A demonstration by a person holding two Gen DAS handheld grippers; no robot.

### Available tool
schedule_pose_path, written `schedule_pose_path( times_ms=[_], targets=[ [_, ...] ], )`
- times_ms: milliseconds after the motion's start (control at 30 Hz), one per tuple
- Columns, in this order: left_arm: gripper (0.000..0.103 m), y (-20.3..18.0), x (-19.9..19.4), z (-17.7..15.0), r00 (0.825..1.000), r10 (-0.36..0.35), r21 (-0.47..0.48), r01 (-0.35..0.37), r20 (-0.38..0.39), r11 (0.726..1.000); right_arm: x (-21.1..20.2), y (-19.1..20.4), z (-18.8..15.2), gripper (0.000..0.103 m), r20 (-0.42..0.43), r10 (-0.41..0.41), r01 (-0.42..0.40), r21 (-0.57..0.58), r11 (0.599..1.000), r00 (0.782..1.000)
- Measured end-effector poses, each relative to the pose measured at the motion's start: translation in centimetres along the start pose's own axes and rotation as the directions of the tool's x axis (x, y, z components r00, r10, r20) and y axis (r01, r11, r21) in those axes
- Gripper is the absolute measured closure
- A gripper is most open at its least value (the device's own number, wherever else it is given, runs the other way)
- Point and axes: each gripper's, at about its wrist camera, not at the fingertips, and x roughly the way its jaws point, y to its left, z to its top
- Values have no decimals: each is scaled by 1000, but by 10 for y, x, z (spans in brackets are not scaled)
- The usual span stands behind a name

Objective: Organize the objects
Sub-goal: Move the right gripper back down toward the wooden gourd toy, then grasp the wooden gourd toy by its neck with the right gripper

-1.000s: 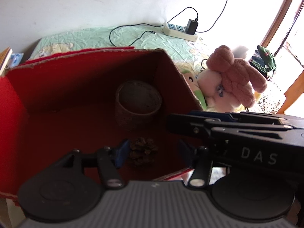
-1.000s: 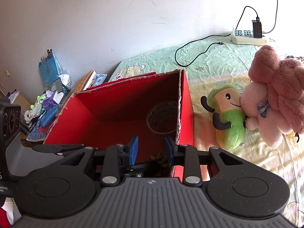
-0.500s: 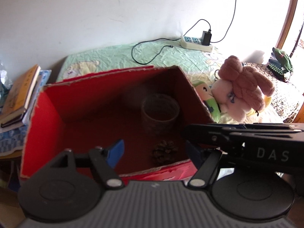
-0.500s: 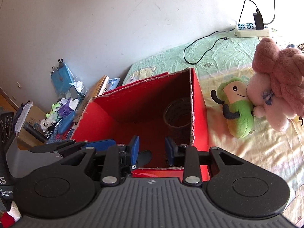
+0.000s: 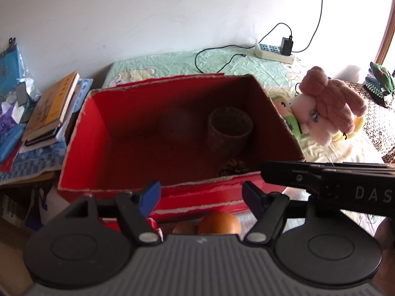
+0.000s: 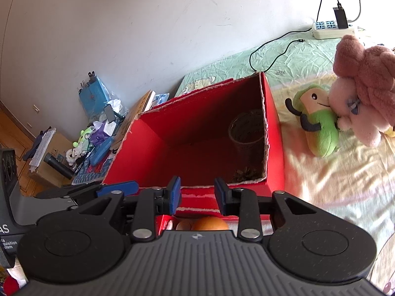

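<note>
left gripper (image 5: 201, 196): jaws just spread wide, nothing held | right gripper (image 6: 197, 196): jaws narrowly parted, empty | pine cone (image 5: 233, 167) lies inside red box (image 5: 81, 133), beside woven cup (image 5: 229, 133) | box set on quilted bed (image 6: 345, 185), white wall behind

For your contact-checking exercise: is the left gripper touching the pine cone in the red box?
Apart. The left wrist view shows the left gripper open outside the box, the pine cone inside.

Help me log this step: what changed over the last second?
The left gripper opened around the pine cone, left it on the red box floor and drew back outside the near wall. The right gripper backed off too, empty and part open. The woven cup and plush toys stayed put.
</note>
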Motion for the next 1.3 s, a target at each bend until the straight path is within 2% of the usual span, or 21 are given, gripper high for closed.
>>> schedule_pose_path(
  times_ms=[200,933,1167,1300],
  targets=[
    [27,1,0,-10,1000,12,5,-12,-21,1000,0,3,-10,70,-13,-5,5,-3,1000,1000],
    [27,14,43,-38,988,-38,4,39,-153,999,29,-10,-34,70,-136,-51,56,40,998,989],
    [31,23,51,-57,972,-142,-13,142,-185,990,46,-15,-42,69,-211,-66,74,32,997,975],
    [32,21,51,-63,955,-231,-26,231,-184,973,56,-20,-45,69,-258,-54,67,42,997,965]
  ],
)
